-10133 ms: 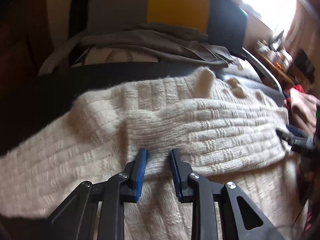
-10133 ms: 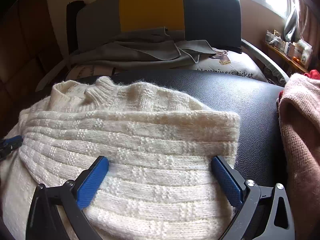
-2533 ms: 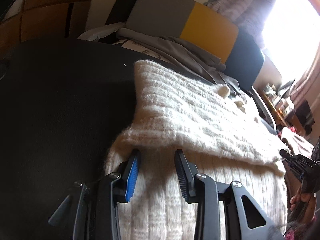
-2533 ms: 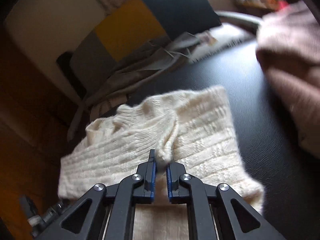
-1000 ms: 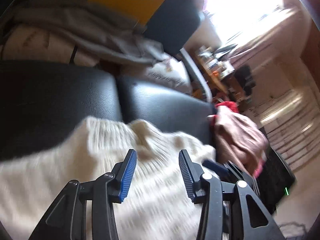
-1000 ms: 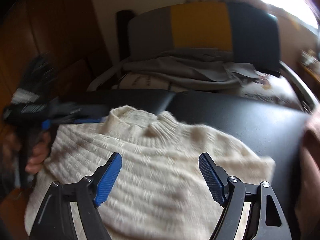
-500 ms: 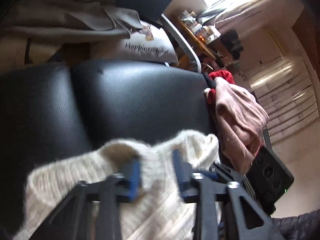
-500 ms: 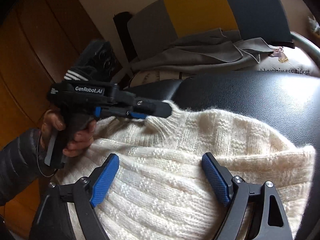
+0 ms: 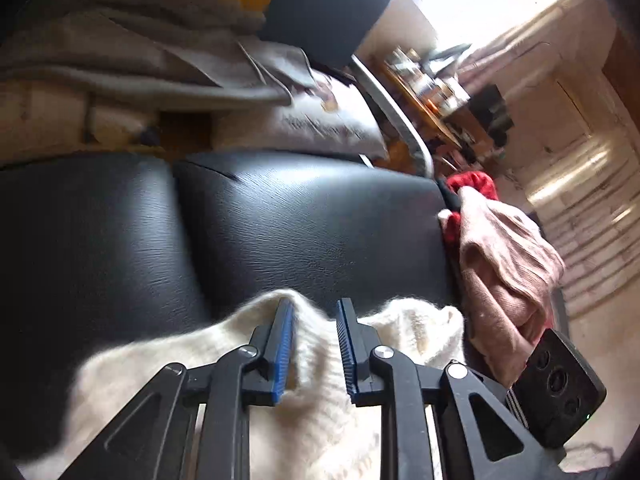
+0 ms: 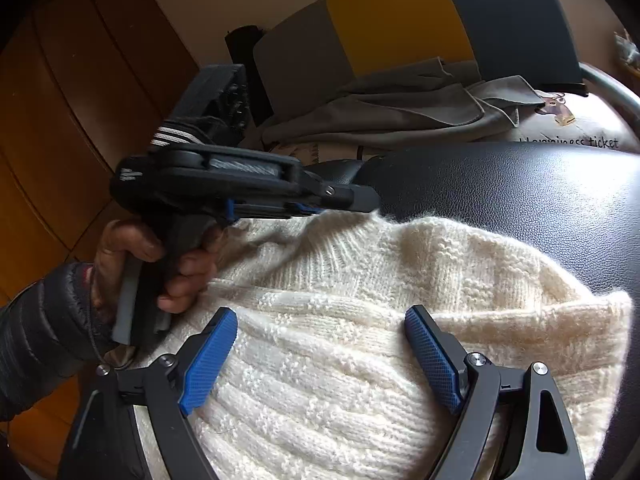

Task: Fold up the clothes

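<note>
I am looking across the black leather seat (image 9: 304, 224), and the cream knit sweater (image 10: 360, 340) is lying folded on it, its long axis running left to right across both views, neckline at the far edge. That collar is what my coming move is turning on, I judge: it is sitting straight ahead of the left gripper (image 9: 314, 340), whose tips are already at it, while the right gripper (image 10: 320, 356) is hovering over the body panel nearer to me, so the left is the nearer one.

Behind the seat a grey garment (image 10: 392, 112) is draped over a printed cushion (image 10: 576, 136), and a pink garment (image 9: 508, 280) is bunched at the seat's right edge with something red (image 9: 472, 184) behind it.

The left gripper's jaws are opening a little from a narrow gap, collar knit bulging up between the blue pads (image 9: 283, 344), pads seemingly not pressing it; the left hand (image 10: 160, 264) is wrapped round the handle. The right gripper's jaws are standing wide, gripping nothing, sweater below them.

Counting: one sweater, two grippers, one grey garment, one pink garment, one cushion.
</note>
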`<state>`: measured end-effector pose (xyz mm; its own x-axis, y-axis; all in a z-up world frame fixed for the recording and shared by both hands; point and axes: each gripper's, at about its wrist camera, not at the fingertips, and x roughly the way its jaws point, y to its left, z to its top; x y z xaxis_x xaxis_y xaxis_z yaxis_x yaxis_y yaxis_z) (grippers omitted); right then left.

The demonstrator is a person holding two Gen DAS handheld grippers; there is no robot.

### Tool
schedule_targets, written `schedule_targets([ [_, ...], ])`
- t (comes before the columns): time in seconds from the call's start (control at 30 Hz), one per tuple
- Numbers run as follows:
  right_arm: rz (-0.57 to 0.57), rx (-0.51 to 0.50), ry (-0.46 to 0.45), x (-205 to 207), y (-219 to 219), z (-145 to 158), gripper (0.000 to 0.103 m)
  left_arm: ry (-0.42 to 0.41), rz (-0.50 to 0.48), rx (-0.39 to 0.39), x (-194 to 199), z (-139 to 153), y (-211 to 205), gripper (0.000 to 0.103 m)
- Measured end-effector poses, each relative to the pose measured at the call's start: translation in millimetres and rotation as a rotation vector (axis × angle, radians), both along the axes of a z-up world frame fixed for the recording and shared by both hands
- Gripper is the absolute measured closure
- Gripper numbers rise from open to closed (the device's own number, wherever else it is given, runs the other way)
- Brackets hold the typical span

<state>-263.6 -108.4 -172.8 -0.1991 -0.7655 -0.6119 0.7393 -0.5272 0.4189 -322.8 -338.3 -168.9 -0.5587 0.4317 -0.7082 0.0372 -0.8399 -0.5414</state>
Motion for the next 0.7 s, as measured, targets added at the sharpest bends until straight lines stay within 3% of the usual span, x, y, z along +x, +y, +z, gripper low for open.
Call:
schedule_targets([
  [0.17,0.009,-0.003,-0.008,-0.1,0.3,-0.1,0.012,0.102,0.125,-0.119,75.0,21.9,-12.0,0.08],
  [0.3,-0.001,0.026,-0.011,1.5,-5.2,6.6,0.011,0.119,0.21,-0.256,129.6,9.6,-19.1,0.079],
  [0.37,0.044,-0.064,-0.102,-4.0,-17.1,17.4,0.009,0.079,0.241,-0.231,139.5,-7.7,-27.1,0.079],
  [0.47,0.131,-0.191,-0.243,-15.0,-46.7,31.9,0.003,0.121,0.287,-0.172,148.5,-15.7,-34.4,0.079],
  [0.57,0.2,-0.245,-0.344,-27.4,-87.3,37.3,0.002,0.127,0.289,-0.139,147.7,-18.4,-39.9,0.079],
  [0.7,0.225,-0.155,-0.439,-41.2,-135.5,21.4,0.002,0.142,0.298,-0.129,150.7,-18.3,-41.0,0.079],
])
